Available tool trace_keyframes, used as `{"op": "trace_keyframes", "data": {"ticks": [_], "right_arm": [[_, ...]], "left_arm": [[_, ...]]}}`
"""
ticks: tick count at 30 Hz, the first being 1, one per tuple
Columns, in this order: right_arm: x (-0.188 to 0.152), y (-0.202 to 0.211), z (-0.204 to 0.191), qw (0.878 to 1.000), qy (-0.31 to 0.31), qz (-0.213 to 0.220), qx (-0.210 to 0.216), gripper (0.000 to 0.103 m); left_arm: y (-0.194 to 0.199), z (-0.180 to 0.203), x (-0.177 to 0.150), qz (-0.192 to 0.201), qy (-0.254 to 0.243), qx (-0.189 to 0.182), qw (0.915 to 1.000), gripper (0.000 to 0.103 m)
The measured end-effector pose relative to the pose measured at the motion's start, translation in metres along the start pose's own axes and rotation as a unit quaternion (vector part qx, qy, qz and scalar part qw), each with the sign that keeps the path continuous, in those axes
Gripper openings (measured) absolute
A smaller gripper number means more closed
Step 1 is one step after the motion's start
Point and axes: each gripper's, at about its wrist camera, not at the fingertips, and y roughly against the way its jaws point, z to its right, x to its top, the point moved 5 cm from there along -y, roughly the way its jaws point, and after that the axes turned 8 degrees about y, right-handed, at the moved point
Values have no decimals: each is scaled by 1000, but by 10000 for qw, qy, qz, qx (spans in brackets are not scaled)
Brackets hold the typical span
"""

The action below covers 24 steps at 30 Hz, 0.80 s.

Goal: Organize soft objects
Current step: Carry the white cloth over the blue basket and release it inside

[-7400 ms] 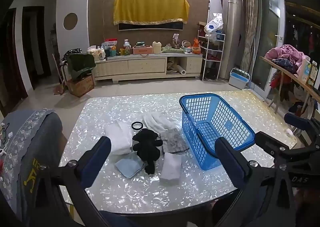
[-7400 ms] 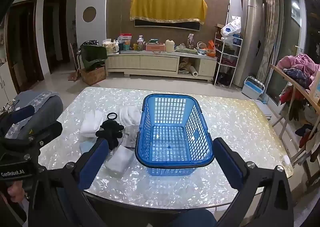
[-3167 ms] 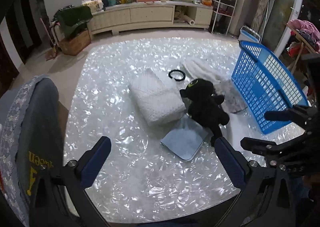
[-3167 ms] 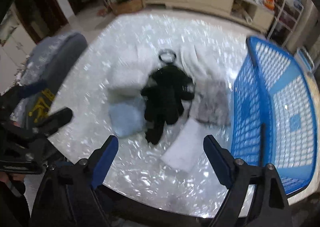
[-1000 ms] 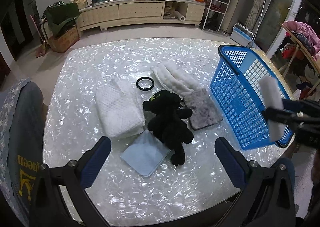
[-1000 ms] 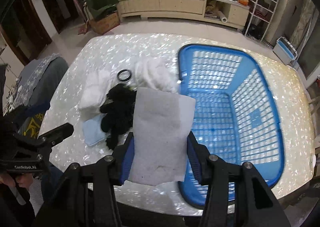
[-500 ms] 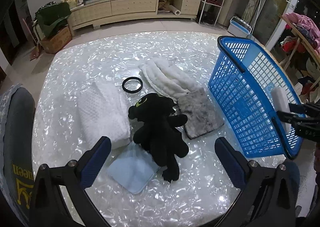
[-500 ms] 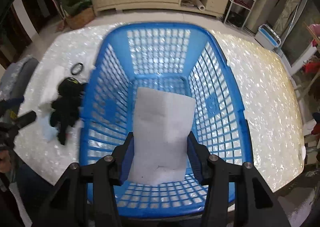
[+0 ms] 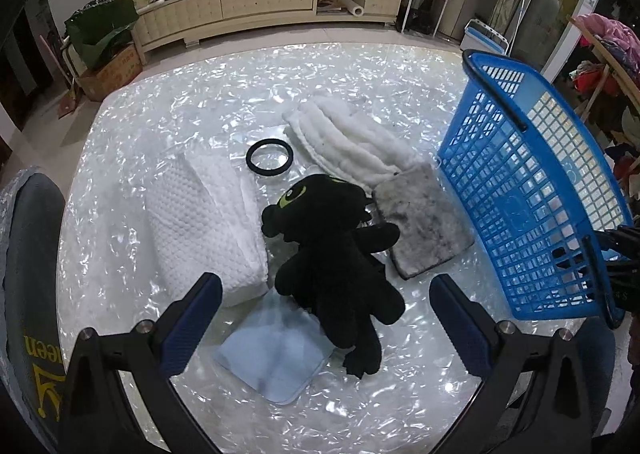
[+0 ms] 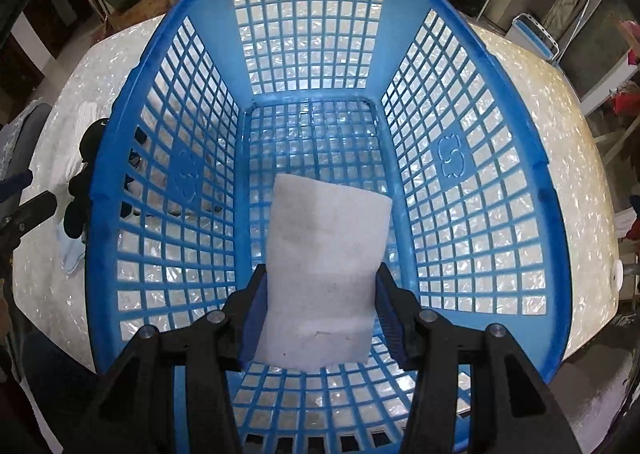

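Dim room, glare on table (image 9: 360, 94), sharp focus, fisheye-bent edges.

— What's on the pearly tabletop (image 9: 320, 86)?
— A blue basket (image 9: 532, 190), black plush toy (image 9: 328, 254), white knit towel (image 9: 208, 222), fluffy white cloth (image 9: 344, 142), grey pad (image 9: 424, 226), pale blue cloth (image 9: 276, 354), black ring (image 9: 269, 156).

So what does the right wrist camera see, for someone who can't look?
The right claw grips a white foam pad and holds it inside an otherwise empty blue basket. The basket sits on a shiny white table, with a black plush toy just outside it.
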Motion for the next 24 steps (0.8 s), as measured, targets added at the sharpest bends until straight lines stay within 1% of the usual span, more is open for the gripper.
{"op": "trace_keyframes", "data": {"ticks": [4, 7, 14, 17, 21, 24], "right_arm": [[-3, -2, -9, 9999, 12, -52, 110, 49], [-1, -2, -12, 9999, 70, -34, 115, 50], [0, -3, -9, 9997, 112, -44, 195, 53], [-2, -5, -9, 9996, 125, -71, 226, 53], [0, -11, -10, 9995, 138, -92, 256, 56], [-1, -12, -7, 9995, 114, -116, 255, 63]], "left_arm": [[-7, -1, 1, -65, -74, 30, 9999, 103], [-17, -3, 4, -132, -135, 104, 9998, 103], [-41, -8, 11, -255, -61, 121, 9996, 103], [-54, -8, 11, -374, 16, 160, 9992, 103], [-69, -6, 14, -446, -29, 206, 9988, 103], [-79, -5, 17, -470, -97, 320, 9983, 103]]}}
